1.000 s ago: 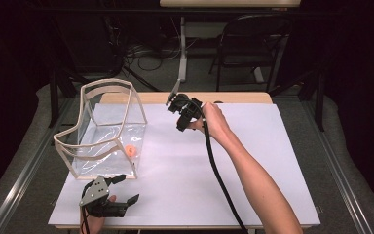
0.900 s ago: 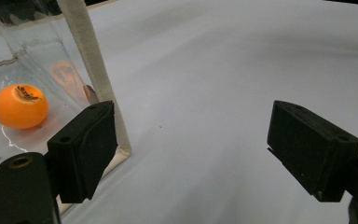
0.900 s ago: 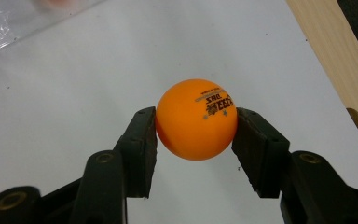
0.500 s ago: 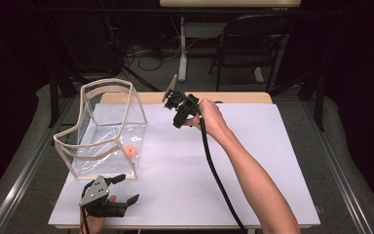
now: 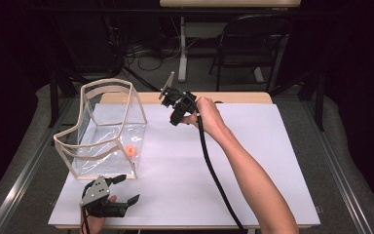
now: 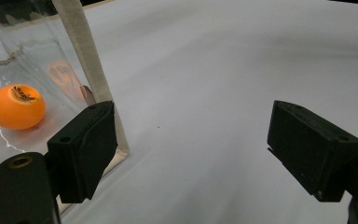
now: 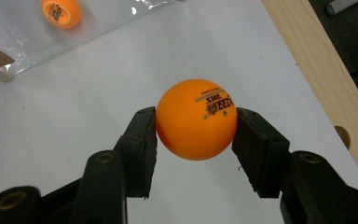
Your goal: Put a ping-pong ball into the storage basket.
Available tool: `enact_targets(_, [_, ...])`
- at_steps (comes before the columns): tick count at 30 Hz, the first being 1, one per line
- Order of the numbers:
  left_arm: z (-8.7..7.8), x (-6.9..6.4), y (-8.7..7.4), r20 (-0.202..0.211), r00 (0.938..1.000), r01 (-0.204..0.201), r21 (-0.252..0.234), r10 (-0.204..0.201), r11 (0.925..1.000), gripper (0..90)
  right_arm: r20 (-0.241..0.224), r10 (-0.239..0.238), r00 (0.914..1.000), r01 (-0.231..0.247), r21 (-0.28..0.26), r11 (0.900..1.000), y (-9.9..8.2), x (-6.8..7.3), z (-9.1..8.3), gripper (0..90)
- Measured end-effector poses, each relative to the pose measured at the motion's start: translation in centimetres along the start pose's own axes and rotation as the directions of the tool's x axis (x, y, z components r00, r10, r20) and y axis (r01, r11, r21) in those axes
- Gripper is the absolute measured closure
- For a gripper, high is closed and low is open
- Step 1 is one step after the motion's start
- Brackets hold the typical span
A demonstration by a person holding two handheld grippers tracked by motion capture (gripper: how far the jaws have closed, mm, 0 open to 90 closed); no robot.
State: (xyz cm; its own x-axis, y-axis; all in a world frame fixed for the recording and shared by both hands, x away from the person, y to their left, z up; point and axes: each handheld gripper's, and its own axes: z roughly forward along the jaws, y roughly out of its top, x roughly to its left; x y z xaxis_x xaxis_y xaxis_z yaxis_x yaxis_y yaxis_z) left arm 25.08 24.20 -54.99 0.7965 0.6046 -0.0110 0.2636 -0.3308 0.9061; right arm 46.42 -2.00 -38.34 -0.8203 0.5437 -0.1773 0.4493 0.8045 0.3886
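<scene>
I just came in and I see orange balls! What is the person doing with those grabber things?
A person is working at a white table with a gripper in each hand. The right gripper has its fingers shut on an orange ball, held above the table. The left gripper is open and holds nothing, right beside a clear bag. Another orange ball already lies inside the bag, so this one probably goes there too.

2 orange balls (image 7: 196,119), black print; white table (image 5: 253,161).
</scene>
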Motion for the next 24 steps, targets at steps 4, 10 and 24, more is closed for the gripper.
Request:
enact_targets(4, [0.0,0.0,0.0,-0.001,1.0000,-0.005,0.001,0.005,1.0000,16.0,0.000,-0.001,1.0000,0.001,-0.005,1.0000,0.2,0.1,-0.1,50.4])
enact_targets(10, [-0.1,0.0,0.0,-0.002,1.0000,-0.007,0.000,0.007,1.0000,16.0,0.000,-0.006,1.0000,0.006,-0.013,0.9999,0.6,0.2,-0.2,50.4])
enact_targets(24, [-0.2,-0.1,0.1,-0.002,0.9999,-0.012,-0.012,0.012,0.9999,16.0,0.013,-0.018,0.9998,0.018,-0.041,0.9990,1.8,0.5,-1.8,50.4])
